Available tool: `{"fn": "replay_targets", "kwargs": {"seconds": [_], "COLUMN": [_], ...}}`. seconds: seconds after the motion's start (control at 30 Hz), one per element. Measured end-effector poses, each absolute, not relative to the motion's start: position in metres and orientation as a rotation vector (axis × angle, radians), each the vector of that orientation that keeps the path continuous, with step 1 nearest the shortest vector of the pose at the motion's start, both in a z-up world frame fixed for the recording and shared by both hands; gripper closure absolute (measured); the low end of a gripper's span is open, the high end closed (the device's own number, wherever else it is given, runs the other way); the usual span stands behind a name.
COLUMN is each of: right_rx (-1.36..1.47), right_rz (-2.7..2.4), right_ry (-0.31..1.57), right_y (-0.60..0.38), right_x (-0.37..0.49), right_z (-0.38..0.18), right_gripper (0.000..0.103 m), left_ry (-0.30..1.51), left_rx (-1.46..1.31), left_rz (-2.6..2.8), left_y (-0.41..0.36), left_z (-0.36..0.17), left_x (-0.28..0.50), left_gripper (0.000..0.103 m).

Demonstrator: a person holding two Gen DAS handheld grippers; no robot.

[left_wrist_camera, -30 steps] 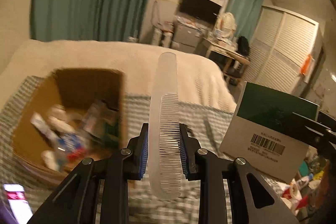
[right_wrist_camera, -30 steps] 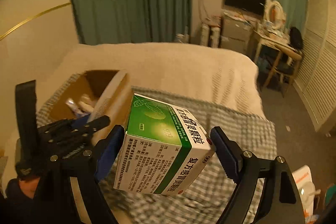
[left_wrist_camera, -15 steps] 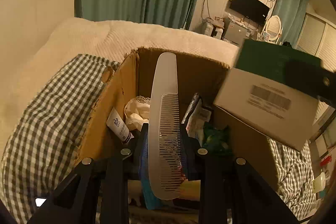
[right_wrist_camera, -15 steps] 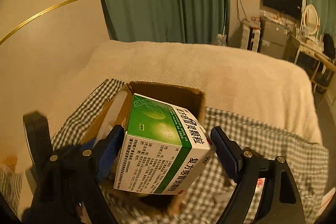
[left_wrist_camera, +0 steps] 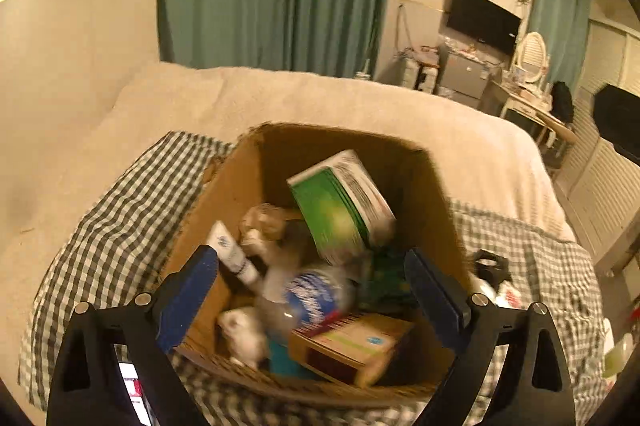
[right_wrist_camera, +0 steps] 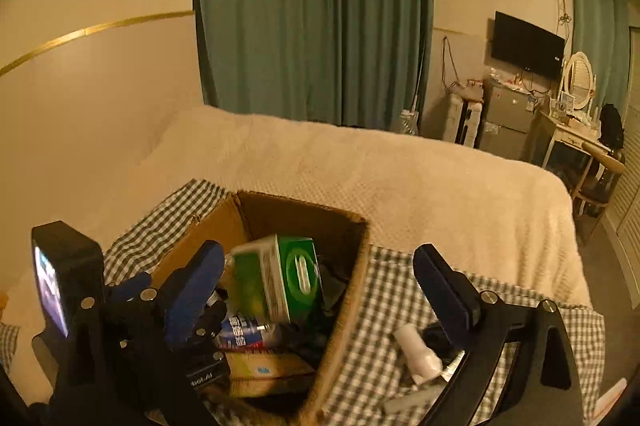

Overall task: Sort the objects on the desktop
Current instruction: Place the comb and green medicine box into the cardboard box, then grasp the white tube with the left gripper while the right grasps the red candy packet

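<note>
Two claws, both spread wide and empty, poised over the cardboard box [left_wrist_camera: 240, 194]: left claw [left_wrist_camera: 310, 300] above its near rim, right claw [right_wrist_camera: 320, 290] over its right wall. Inside the box, a green medicine carton [left_wrist_camera: 340, 202] tilted atop a blue-labelled bottle [left_wrist_camera: 316, 298], a white tube [left_wrist_camera: 232, 252] and a tan packet [left_wrist_camera: 356, 344]. Right of the box, on the checked cloth [right_wrist_camera: 380, 306], a small white bottle [right_wrist_camera: 416, 354].

Dim amber light, fisheye-bent edges, blurred box contents.
</note>
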State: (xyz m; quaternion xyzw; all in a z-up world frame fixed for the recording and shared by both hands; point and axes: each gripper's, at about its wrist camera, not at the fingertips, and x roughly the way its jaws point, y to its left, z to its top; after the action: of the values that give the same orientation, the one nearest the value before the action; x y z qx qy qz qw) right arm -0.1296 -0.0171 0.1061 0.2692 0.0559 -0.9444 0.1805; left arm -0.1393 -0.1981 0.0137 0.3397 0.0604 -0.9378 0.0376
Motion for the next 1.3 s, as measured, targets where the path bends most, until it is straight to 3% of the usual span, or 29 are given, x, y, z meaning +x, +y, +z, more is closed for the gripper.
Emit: {"fn": "replay_targets", "kwargs": {"seconds": [0.2,0.47,1.0,1.07,1.2,1.3], "right_rx": [0.742,0.826,1.096,1.132,1.178,1.195], "right_rz": [-2.744,-2.845,-2.827,-2.811,-2.786,-2.769], "right_ry": [0.117,-0.03,-0.133,-0.162,-0.166,-0.157], "right_y": [0.052,0.155,0.251,0.257,0.26,0.26], "right_x": [-0.082,-0.039,-0.079,-0.091,-0.115,-0.132], "right_z": [0.135,0.125,-0.024,-0.039,-0.067,-0.082], "right_gripper": [0.007,0.007,0.007,0.007,0.007,0.007], "left_ry": [0.166,0.196,-0.198,-0.192,-0.085,-0.078], "left_rx": [1.046,1.152,1.494,1.571,1.742,1.783], "left_rz": [-2.971,-3.06,-3.126,-3.087,-3.02,-3.01], "left_y": [-0.138,-0.067,0.036,0.039,0.039,0.039], "left_z": [0.046,0.033,-0.106,-0.124,-0.153,-0.165], "left_x": [-0.109,-0.085,-0.153,-0.171,-0.192,-0.197], "left_gripper": [0.006,0.005,0.005,0.009,0.031,0.031]}}
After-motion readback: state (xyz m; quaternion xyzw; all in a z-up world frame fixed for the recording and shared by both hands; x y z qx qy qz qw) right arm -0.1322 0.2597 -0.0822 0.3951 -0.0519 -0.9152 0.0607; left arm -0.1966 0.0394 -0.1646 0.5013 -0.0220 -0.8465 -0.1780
